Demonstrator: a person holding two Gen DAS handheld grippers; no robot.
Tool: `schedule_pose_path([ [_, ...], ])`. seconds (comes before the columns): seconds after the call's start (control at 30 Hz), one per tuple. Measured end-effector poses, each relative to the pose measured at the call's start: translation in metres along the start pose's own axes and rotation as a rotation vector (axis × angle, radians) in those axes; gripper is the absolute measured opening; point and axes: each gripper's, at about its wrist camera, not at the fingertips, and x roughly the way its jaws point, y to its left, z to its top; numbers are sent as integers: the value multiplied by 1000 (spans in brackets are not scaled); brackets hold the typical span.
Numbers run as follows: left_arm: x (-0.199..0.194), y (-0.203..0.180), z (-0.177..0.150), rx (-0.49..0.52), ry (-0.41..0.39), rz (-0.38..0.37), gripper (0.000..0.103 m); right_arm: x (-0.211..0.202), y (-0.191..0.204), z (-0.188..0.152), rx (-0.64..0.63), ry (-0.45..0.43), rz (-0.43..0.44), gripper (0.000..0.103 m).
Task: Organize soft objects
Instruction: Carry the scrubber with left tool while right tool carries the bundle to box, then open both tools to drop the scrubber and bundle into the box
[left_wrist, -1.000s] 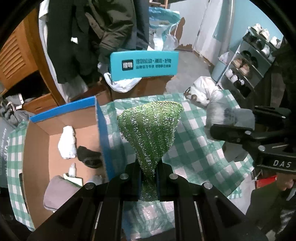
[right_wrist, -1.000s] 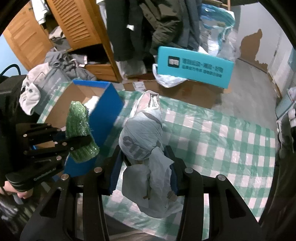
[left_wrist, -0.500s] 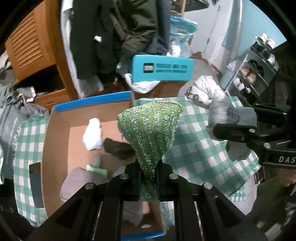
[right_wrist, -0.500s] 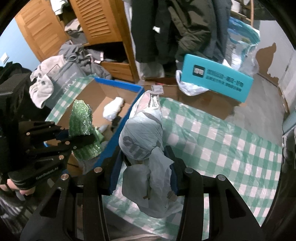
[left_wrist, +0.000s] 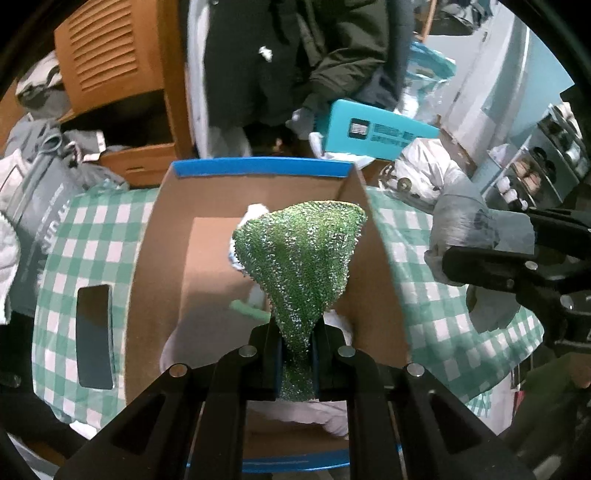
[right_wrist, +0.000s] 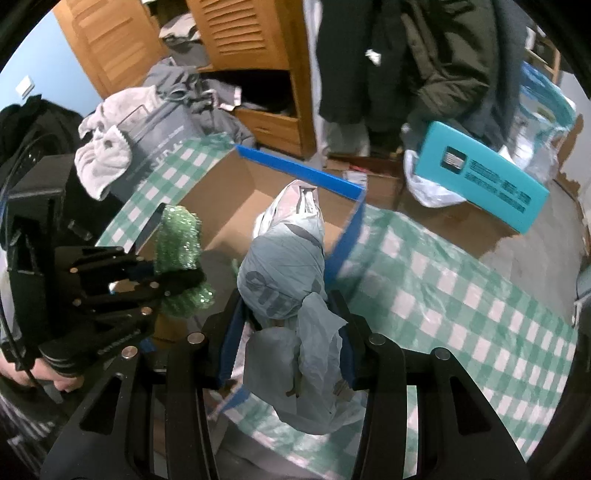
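Now the left gripper (left_wrist: 297, 354) is clenching a green nubbly scouring cloth (left_wrist: 301, 254) above the blue-edged cardboard box (left_wrist: 258, 168), so lowering before letting go seems wise, while the right gripper (right_wrist: 286, 347) is grasping a grey crumpled plastic bag (right_wrist: 284, 280) alongside.

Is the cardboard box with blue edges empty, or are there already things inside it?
Not empty. The cardboard box is open, with a white cloth and a pale green item inside.
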Motion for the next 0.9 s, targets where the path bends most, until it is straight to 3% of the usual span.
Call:
schedule_pose_path([
  [0.47,11,35,-3,-68,22,40,12,53,31,20,-8,96,57,44],
  [0.53,10,35,-4,-68,23,56,18,55,32,20,-6,97,73,46],
  [0.6,8,35,-3,-68,22,64,32,55,33,20,-8,89,86,47],
  [0.67,4,34,-3,-64,3,76,36,53,34,21,-11,79,89,48],
  [0.73,1,35,-2,-63,-5,84,39,50,34,21,-8,64,82,58],
  [0.9,-6,34,-1,-68,-9,82,45,33,26,19,4,24,63,58],
])
